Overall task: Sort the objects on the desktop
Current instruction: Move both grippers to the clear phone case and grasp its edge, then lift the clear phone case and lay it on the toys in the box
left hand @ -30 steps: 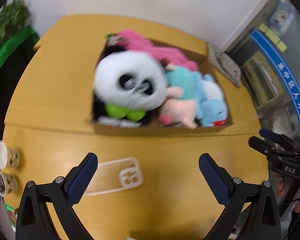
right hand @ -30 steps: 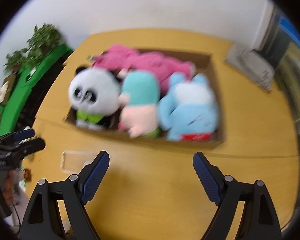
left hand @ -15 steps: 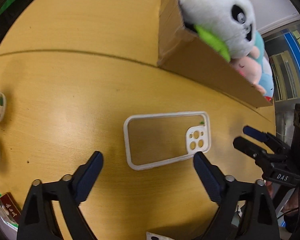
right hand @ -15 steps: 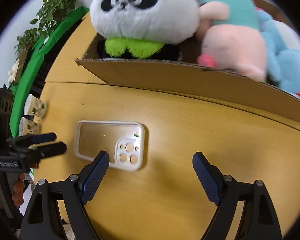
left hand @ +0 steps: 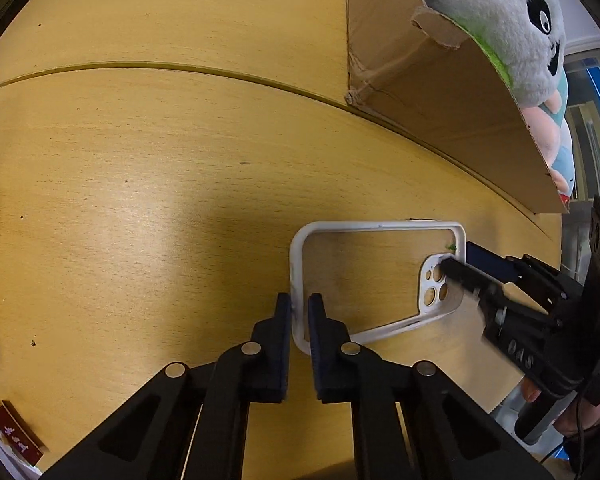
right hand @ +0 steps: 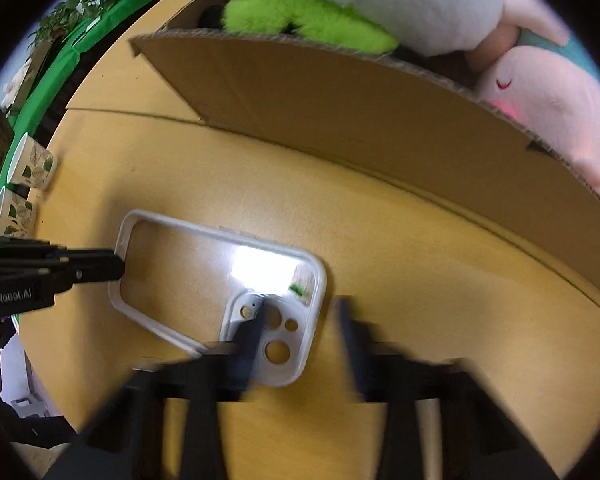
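Left tool (left hand: 299,312) pinches the case (left hand: 374,280) rim; right tool (right hand: 300,320) (blurred) straddles its camera end, spread, near the box (right hand: 340,108).

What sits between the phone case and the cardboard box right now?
Only bare tabletop and its seam line lie between the phone case and the cardboard box, clearest in the right wrist view.

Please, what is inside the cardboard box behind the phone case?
The box holds plush toys: a panda with a green part and a pink toy, with some pale blue behind it. The box wall hides their lower bodies and anything beneath.
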A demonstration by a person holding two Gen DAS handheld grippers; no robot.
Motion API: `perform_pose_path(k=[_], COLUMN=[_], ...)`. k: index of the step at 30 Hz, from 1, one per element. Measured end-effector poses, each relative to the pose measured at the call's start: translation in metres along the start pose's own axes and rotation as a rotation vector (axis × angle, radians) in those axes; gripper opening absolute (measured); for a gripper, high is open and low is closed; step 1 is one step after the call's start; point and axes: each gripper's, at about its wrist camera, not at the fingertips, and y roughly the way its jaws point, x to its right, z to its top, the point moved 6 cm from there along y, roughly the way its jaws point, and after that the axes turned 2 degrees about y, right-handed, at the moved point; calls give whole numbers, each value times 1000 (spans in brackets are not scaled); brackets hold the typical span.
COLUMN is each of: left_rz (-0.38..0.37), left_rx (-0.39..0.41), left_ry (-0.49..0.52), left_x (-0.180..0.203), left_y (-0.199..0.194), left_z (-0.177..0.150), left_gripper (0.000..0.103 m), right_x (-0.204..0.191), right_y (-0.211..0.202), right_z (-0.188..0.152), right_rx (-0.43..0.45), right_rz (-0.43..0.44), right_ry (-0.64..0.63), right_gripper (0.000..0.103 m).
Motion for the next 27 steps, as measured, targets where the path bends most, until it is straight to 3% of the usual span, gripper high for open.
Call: perform_pose_path(k=[6,10,15,18,21,23,27], left_rz=[-8,-18,-57,-63,-65,-62,-28], left_rx=[59,116,224,302,373,408,410], left_ry=[48,124,218,277,340,377,396], left_x=[24,56,115,152,191,214,231], left_y=[-19,-47,-100,-136,-162,-171,-167], left_z=[-4,-5,5,30,81,124,198], left_gripper=[6,6,6,6,6,6,6], right_x=[9,20,46,66,97,120,171], right_y=[-22,-77,-162,-206,-236,-242,-224], right_z=[-10,-13,-1,25,66,98,161], right_rx=[23,125,316,436,497,502,425], right_rz=[13,25,-36,-115,-155,-175,-180], right_ry=[15,49,47,2,10,19,66], right_gripper=[8,8,8,8,8,8,8])
